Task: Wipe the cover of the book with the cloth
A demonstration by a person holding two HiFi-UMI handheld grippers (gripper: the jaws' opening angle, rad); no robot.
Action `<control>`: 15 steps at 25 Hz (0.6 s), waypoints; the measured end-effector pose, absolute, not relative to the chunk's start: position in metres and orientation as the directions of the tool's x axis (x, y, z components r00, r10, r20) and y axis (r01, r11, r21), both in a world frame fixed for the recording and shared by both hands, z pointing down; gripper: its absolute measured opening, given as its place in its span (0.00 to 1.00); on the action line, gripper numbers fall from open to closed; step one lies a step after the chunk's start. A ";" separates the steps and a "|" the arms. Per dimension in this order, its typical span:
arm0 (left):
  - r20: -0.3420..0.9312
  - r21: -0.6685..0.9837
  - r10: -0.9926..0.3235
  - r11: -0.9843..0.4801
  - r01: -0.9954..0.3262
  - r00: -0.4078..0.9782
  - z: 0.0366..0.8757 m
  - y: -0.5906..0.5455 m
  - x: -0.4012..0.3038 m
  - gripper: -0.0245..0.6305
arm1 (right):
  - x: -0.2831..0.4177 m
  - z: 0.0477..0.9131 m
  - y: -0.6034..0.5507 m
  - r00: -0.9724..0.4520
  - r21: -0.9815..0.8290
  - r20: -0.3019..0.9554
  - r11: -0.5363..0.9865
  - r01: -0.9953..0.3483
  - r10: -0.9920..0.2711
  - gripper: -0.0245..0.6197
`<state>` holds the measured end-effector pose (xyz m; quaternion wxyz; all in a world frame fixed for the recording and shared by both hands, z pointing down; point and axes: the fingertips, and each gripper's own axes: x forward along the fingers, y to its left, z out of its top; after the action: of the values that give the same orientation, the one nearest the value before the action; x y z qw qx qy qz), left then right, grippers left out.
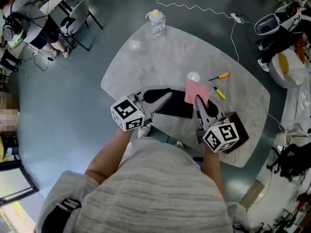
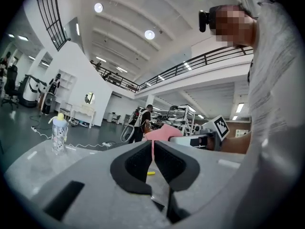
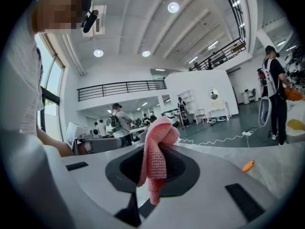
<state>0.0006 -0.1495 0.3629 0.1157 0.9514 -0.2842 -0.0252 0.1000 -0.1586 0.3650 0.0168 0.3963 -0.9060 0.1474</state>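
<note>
A black book (image 1: pixel 179 108) lies flat near the table's front edge. My left gripper (image 1: pixel 164 99) rests low over the book's left part, its jaws shut with nothing between them; in the left gripper view (image 2: pixel 153 149) the pads meet at the tips. My right gripper (image 1: pixel 198 101) is shut on a pink knitted cloth (image 1: pixel 197 91), which hangs just off the book's right end. In the right gripper view the cloth (image 3: pixel 155 168) drapes over and between the pads of my right gripper (image 3: pixel 159 144). From the left gripper view the cloth (image 2: pixel 164 131) shows beyond the jaws.
On the marble table (image 1: pixel 146 62) stand a baby bottle (image 1: pixel 156 22) at the far edge, a white ball (image 1: pixel 193 76), an orange-handled screwdriver (image 1: pixel 219 75) and a yellow tool (image 1: pixel 218 92). A dark brown box (image 1: pixel 241 130) sits by my right gripper. A white cable (image 1: pixel 194 6) runs over the floor.
</note>
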 end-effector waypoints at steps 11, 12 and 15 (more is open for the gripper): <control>0.074 0.294 -0.313 -0.900 -0.321 0.947 0.418 -0.213 -0.030 0.08 | 0.077 0.427 -0.196 -0.438 -0.185 0.291 0.399 -0.898 -0.851 0.11; 0.075 0.297 -0.303 -0.903 -0.312 0.950 0.422 -0.217 -0.030 0.08 | 0.081 0.436 -0.197 -0.410 -0.166 0.315 0.375 -0.912 -0.856 0.11; 0.072 0.312 -0.287 -0.903 -0.295 0.955 0.432 -0.226 -0.032 0.08 | 0.096 0.470 -0.202 -0.309 -0.082 0.410 0.303 -0.950 -0.858 0.11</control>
<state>-0.0322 -0.2259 0.4318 0.1616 0.9754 -0.1491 0.0122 0.0964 -0.2023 0.4703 0.1460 0.5694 -0.7937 0.1563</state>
